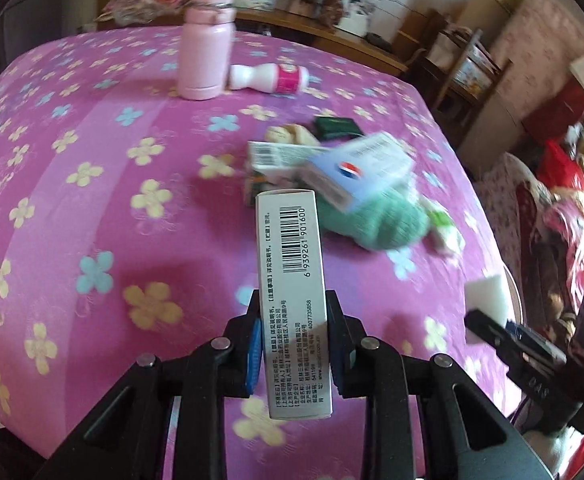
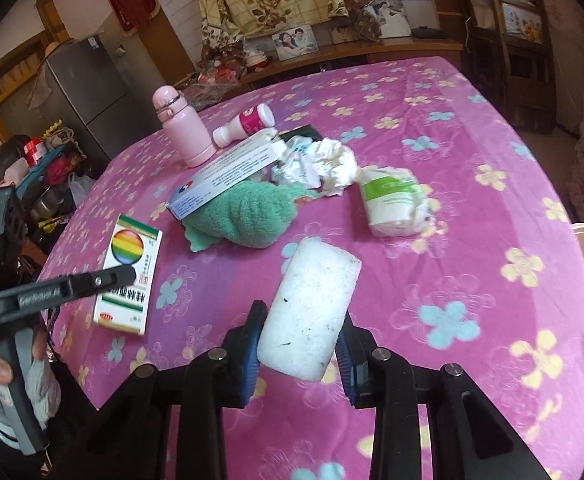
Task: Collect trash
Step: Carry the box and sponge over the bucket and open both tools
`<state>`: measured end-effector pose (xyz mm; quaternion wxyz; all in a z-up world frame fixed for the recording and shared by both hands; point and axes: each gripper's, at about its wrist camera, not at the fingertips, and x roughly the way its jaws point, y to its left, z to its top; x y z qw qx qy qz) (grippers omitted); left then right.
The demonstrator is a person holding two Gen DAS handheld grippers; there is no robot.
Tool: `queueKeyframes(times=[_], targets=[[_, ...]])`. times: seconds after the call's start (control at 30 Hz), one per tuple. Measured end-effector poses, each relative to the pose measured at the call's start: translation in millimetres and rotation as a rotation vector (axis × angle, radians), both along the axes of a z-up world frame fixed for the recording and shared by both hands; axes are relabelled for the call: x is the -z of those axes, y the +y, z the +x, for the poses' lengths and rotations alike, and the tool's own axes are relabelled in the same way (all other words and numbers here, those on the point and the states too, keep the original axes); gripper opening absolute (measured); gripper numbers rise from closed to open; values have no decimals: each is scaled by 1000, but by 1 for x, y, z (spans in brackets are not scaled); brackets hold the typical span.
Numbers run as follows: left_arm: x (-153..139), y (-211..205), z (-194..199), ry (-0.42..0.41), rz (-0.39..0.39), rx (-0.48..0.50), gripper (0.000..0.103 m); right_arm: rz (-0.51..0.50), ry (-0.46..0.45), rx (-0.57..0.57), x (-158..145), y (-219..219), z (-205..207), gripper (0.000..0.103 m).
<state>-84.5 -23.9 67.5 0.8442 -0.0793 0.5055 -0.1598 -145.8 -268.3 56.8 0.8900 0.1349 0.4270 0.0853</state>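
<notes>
Left fingers (image 1: 257, 344): closed on a white medicine box (image 1: 292, 300), barcode side up, held clear above the tablecloth (image 1: 71, 240).
Right fingers (image 2: 251, 344): clamped on a white sponge (image 2: 312, 308), speckled with dark bits, likewise lifted off the cloth.
Left gripper (image 1: 294, 344): seen from the right camera too, box face with a rainbow circle showing.
Right gripper (image 2: 300, 346): low at the right edge of the left view, sponge corner just visible.
Done so far: two pieces picked up, none yet dropped anywhere; no bin or bag visible in either view.
Left on the table, largest first: green towel (image 2: 247, 216); long blue-and-white box (image 2: 227, 176) lying across it; wrapped white packet (image 2: 396, 200); crumpled tissue (image 2: 332, 164); small yoghurt bottle (image 2: 247, 120) on its side.
Probably not trash: pink flask (image 2: 183, 128), standing upright.
Judgement: early stage, most of the pile untouched.
</notes>
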Motion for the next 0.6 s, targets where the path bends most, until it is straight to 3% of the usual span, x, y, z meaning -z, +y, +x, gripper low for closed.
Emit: queueKeyframes(times=[0.6], targets=[[-23, -134, -30, -71, 38, 232, 29, -68, -35, 135, -22, -78, -44, 35]])
